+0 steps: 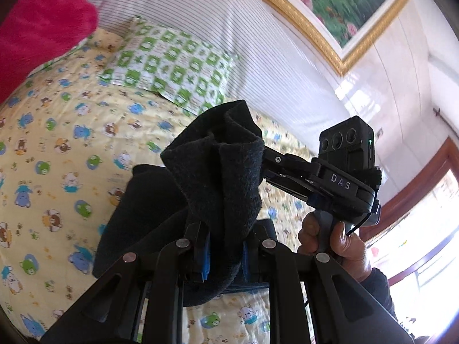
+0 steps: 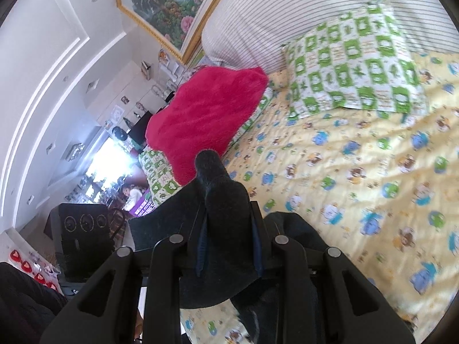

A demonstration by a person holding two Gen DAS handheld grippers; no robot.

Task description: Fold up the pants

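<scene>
A: Where are the pants (image 1: 218,172)?

B: Up off the bed (image 1: 57,149), a dark fleecy bunch held between both tools. In the left wrist view the left hand-held gripper (image 1: 225,253) has its jaws nearly closed, with a thick fold of the cloth pinched between the blue pads (image 1: 204,258).

A: And the right one?

B: The right hand-held gripper (image 2: 228,246) is also squeezed onto the pants (image 2: 226,200), a hump of cloth sticking up past its fingertips. The left view shows it from the side too: its fingers vanish into the bunch, and a hand (image 1: 332,240) grips its handle.

A: So the two grips are close?

B: Near each other, on the same gathered bundle. Part of the cloth hangs down toward the yellow cartoon-print sheet.

A: What else is on the bed?

B: A green-checked pillow (image 2: 352,60) by the striped headboard (image 2: 287,8), and a pink plush cushion (image 2: 206,114) beside it.
</scene>
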